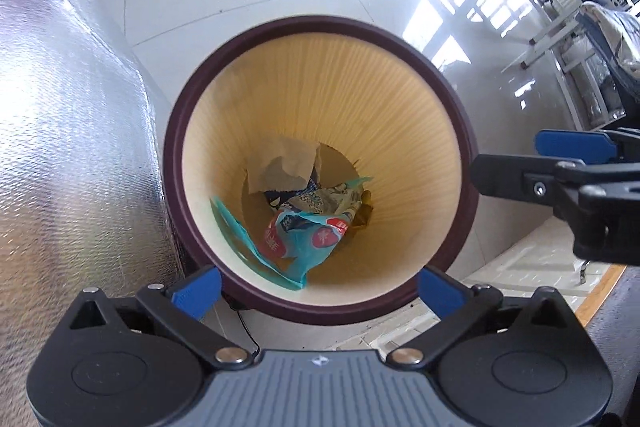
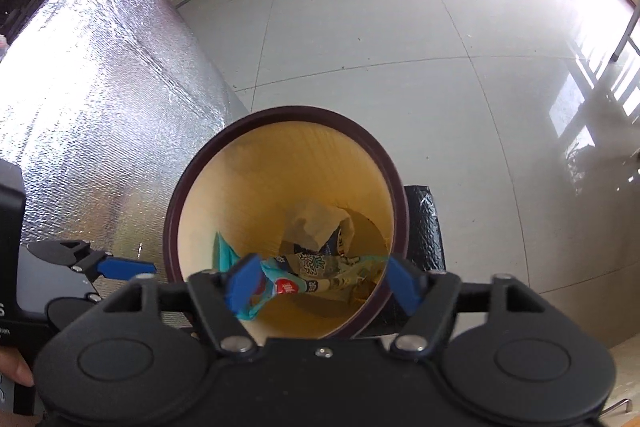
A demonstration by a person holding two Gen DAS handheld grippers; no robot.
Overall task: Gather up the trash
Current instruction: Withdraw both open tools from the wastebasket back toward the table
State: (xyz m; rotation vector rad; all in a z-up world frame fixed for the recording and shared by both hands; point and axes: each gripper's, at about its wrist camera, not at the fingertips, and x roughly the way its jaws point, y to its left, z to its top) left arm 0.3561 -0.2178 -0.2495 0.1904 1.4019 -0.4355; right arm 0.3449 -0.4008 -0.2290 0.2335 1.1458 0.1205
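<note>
Tiled floor point(image 2: 400, 47), upright bin point(image 1: 320, 27) mouth up, wrappers point(image 1: 304, 231) perhaps crumpled, both grippers spread, empty.

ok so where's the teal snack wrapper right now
The teal snack wrapper lies at the bottom of the trash bin, toward the near-left wall, in front of the crumpled brown paper; both wrist views show it.

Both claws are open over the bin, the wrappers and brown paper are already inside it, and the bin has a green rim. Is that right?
Not quite: the bin has a dark maroon rim, not green, as the left wrist view shows. The rest holds: the left claw and right claw are open over it, and the wrappers and brown paper lie inside.
</note>
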